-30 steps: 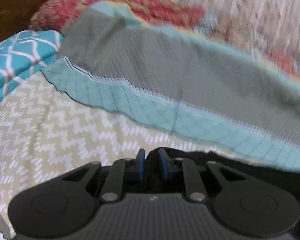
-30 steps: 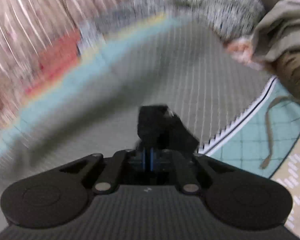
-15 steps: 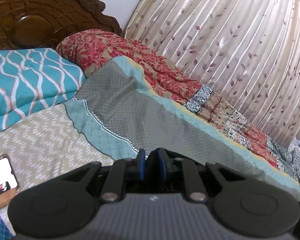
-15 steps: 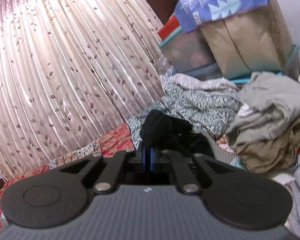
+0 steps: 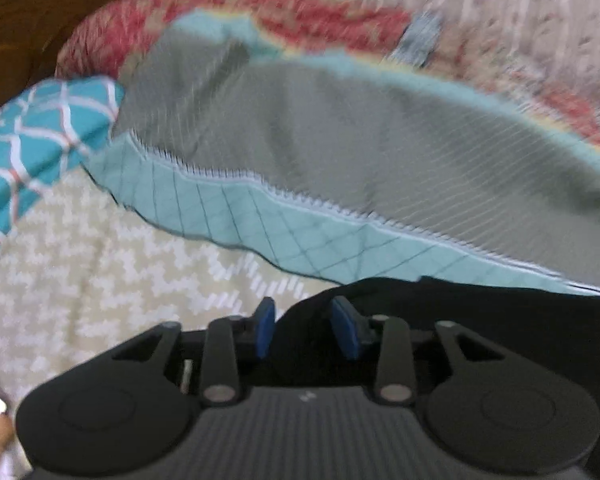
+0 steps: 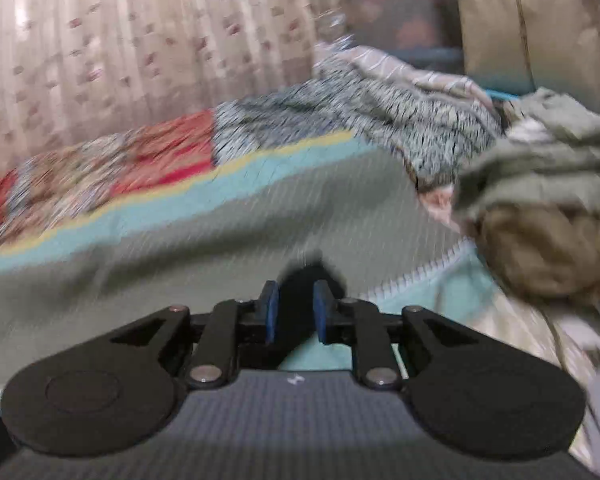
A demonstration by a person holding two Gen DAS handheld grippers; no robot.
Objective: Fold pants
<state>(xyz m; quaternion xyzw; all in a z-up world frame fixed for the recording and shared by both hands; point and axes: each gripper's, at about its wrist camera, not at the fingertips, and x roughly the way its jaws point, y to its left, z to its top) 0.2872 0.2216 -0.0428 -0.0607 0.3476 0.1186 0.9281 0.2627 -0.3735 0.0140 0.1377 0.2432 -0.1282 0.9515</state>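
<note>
The black pants [image 5: 480,320] lie low on the bed in the left wrist view, stretching right from my left gripper [image 5: 304,328]. Its blue pads stand apart with black cloth lying between them, not pinched. In the right wrist view a bunch of the black pants [image 6: 312,280] sits between the blue pads of my right gripper [image 6: 294,312], which also stand apart. Both views are blurred by motion.
A grey and teal bedspread [image 5: 340,152] covers the bed over a beige zigzag sheet [image 5: 100,272]. A teal pillow [image 5: 28,148] lies at left. A heap of olive and brown clothes [image 6: 548,208] sits at right, with curtains [image 6: 120,40] and storage bags [image 6: 520,20] behind.
Both grippers have dropped from a raised position back down toward the bed. Their pads have spread apart, loosening the black pants they held.
</note>
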